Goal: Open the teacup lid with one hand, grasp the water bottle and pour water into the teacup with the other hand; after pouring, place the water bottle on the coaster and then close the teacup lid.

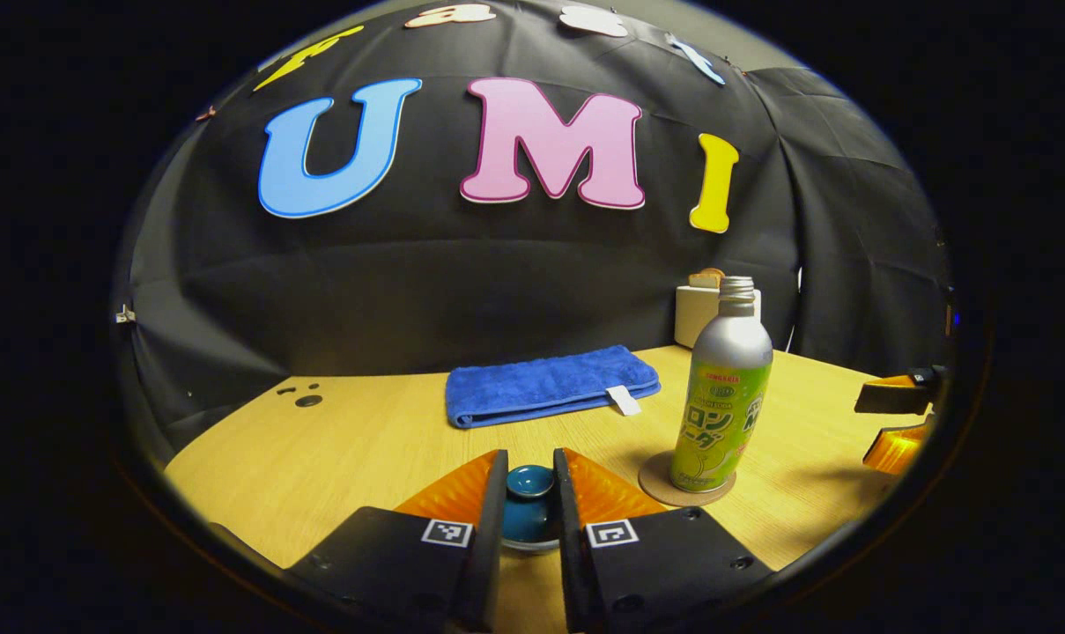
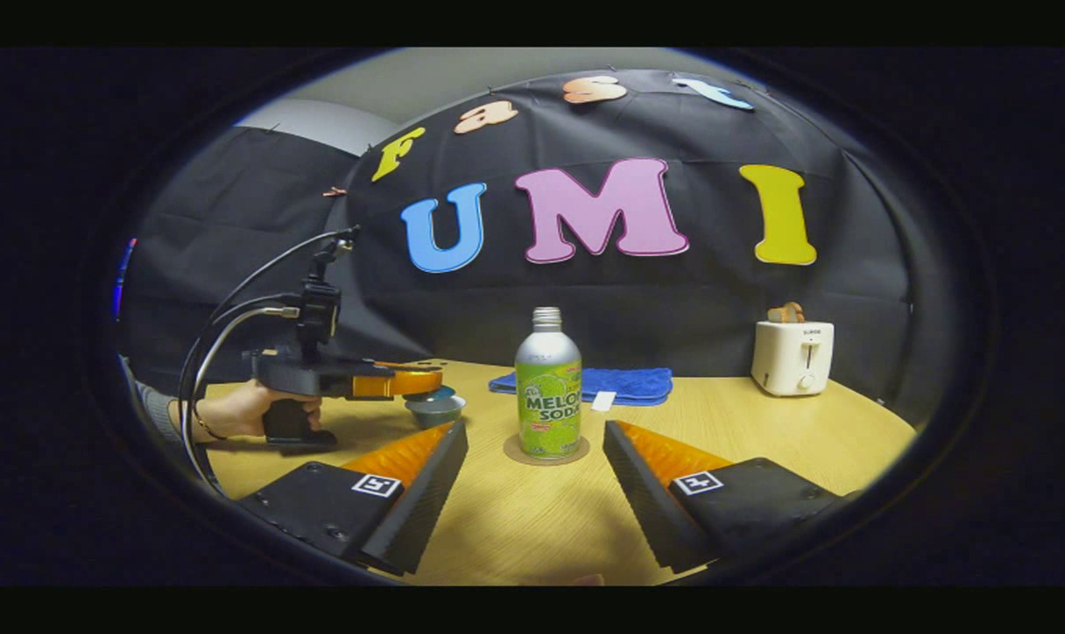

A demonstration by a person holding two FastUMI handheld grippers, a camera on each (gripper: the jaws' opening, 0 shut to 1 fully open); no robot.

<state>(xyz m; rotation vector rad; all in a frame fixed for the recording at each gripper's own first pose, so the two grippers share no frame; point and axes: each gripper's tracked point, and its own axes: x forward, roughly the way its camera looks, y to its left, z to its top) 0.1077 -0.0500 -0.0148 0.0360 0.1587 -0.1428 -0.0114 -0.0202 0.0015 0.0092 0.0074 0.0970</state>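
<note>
Left gripper view
- Left gripper (image 1: 529, 493): nearest, bottom centre; its two fingers stand close on either side of the teacup lid (image 1: 529, 484) and look to be touching its knob, so I judge it pinched, though actual pressure cannot be confirmed.
- Teacup (image 1: 532, 537): dark blue-green, low between the fingers, largely hidden by them; it sits on the table (image 1: 338, 458).
- Water bottle (image 1: 722, 396): right of centre, upright on the coaster (image 1: 660, 484), screw neck at top with no cap visible.
- Towel (image 1: 550, 383): blue, folded, mid-frame behind the cup.
- Other gripper: at the right edge, well apart from the bottle.

Right gripper view
- Right gripper (image 2: 532, 480): bottom of frame, fingers spread wide with the bottle beyond the gap, not touching it.
- Water bottle (image 2: 548, 396): centre, standing on the coaster (image 2: 516, 456).
- Left gripper (image 2: 426, 387): left of centre, held by a hand (image 2: 232, 409), over the teacup (image 2: 435, 412).
- Toaster (image 2: 793, 357): right, at the back of the table.

Handling
- Lid: probably ceramic, small, smooth and breakable; take it by the knob and lift straight.
- Bottle: metal-looking, stiff and slick; weight depends on fill, which cannot be told. Grip the straight body in the middle, below the shoulder.
</note>
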